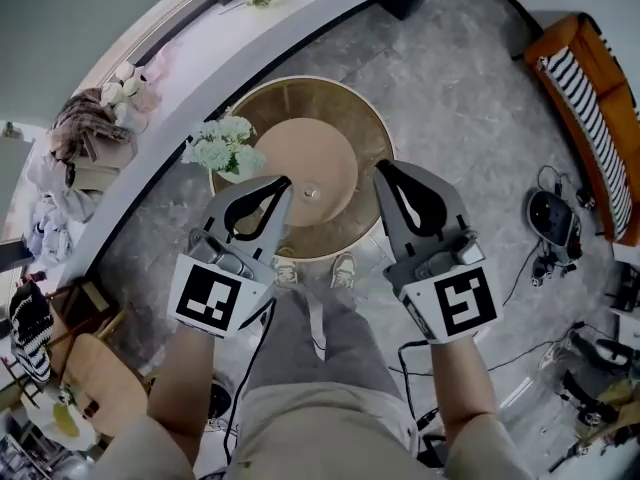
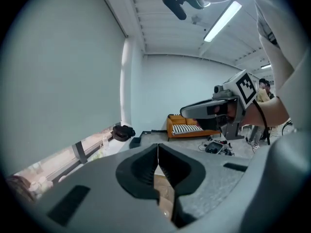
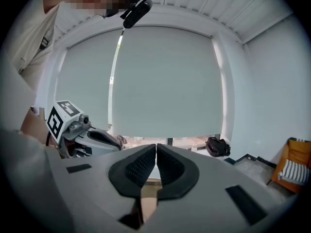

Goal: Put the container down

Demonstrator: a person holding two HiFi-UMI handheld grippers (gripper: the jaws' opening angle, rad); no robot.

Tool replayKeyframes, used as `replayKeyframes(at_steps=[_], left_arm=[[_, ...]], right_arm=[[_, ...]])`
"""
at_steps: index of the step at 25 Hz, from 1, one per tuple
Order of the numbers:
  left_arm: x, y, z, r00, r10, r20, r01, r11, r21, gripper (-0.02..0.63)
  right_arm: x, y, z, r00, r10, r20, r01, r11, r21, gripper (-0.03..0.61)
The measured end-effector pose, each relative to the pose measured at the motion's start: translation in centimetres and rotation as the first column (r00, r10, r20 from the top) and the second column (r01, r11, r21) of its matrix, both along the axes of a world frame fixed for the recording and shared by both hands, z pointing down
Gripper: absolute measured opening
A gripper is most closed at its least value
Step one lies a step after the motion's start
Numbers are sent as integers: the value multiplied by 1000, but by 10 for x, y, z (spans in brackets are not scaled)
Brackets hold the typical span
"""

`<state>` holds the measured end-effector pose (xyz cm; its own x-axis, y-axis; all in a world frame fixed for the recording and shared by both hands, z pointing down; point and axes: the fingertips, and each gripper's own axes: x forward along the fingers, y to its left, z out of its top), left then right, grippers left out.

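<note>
Both grippers hang over a round tan table [image 1: 372, 118] with a raised disc [image 1: 318, 163] in its middle. A small shiny object [image 1: 310, 192] lies on that disc; I cannot tell what it is. A white pot of pale flowers [image 1: 228, 148] stands on the table's left edge. My left gripper [image 1: 285, 181] is shut with nothing between its jaws, and its tips [image 2: 157, 147] meet in its own view. My right gripper [image 1: 381, 169] is likewise shut and empty, pads together [image 3: 156, 147]. Neither gripper touches the table or the pot.
An orange sofa with a striped cushion [image 1: 590, 88] stands at the far right. Cables and gear [image 1: 552, 223] lie on the floor to the right. A long window ledge [image 1: 150, 118] carries soft toys and clutter. A wooden chair [image 1: 95, 373] is at lower left.
</note>
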<state>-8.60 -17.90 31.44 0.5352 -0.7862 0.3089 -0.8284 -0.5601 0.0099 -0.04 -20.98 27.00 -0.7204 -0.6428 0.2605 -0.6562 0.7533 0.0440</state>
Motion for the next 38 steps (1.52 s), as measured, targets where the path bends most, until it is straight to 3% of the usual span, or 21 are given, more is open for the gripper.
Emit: replayKeyframes(at_steps=[7,14,19,26,35,38], left_arm=[[-1,17,-114,1000,-1,30,-3,990,139,9],[0,55,-186,999,-32,39,23,975,223,9],[-3,76,-210,997,-55,44,42,968,248,9],[0,90,-239,991,-76,111,36,945,325,9],[1,103,-239,986,-119,114,73,937,341,9],[-1,105,-231,986,-106,127,60,945,321,9]], right_arm=[[9,26,-104,1000,-5,24,3,995,98,11],[17,64,-181,996,-11,87,-2,989,148,11],[18,89,-216,996,-36,84,20,982,186,11],[26,112,-237,993,-51,109,29,981,193,11],[46,129,-239,994,-33,100,12,979,204,11],[47,130,-231,996,-23,87,6,981,194,11]])
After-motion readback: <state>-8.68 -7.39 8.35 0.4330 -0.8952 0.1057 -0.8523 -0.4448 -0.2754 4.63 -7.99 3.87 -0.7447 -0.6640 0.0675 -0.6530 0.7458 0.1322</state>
